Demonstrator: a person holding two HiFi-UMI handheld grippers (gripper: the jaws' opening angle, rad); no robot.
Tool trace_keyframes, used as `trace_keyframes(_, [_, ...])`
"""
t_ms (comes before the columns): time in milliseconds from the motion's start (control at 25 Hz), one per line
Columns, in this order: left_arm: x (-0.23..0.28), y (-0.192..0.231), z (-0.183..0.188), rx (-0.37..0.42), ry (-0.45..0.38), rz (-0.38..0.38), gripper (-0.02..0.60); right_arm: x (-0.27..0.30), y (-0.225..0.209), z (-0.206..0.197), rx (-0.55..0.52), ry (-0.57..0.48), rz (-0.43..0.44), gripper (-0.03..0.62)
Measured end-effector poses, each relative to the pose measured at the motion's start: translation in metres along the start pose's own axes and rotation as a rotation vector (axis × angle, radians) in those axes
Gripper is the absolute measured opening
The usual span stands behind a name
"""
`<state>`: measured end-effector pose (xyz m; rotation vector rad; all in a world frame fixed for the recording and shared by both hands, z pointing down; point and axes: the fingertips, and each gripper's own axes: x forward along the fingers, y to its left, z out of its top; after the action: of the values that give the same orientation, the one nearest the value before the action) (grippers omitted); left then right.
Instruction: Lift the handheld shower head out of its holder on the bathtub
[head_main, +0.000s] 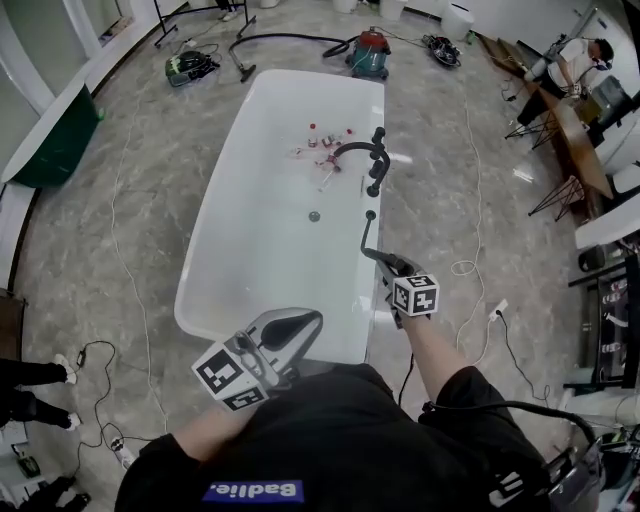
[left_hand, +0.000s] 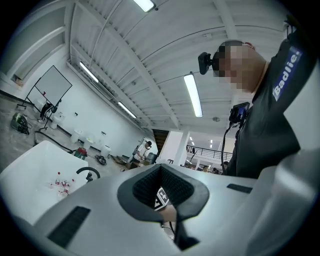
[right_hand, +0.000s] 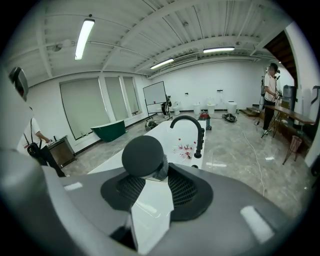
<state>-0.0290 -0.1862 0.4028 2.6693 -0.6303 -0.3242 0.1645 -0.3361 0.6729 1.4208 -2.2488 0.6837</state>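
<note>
The black handheld shower head hangs over the right rim of the white bathtub, nearer to me than the black faucet. My right gripper is shut on its handle. In the right gripper view its round black head stands up between the pads of the right gripper, with the faucet farther off behind it. My left gripper hovers at the tub's near end, its jaws together and empty. In the left gripper view the left gripper points nearly level past the tub.
Several small bottles lie in the tub near the faucet, with the drain closer to me. Cables trail over the marble floor. A vacuum cleaner stands beyond the tub, a green tub at the left, a person far right.
</note>
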Motion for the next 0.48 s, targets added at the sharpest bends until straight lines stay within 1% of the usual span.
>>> trace_keyframes(280, [-0.034,-0.01,0.009,0.017,-0.025,-0.063,-0.006,-0.042,0.059,-0.01,-0.027,-0.019,-0.006,0.132])
trace_keyframes(480, [-0.046,-0.017,0.006,0.005,-0.02,-0.107,-0.006,-0.072,0.09,-0.012,-0.004,-0.065,-0.004,0.132])
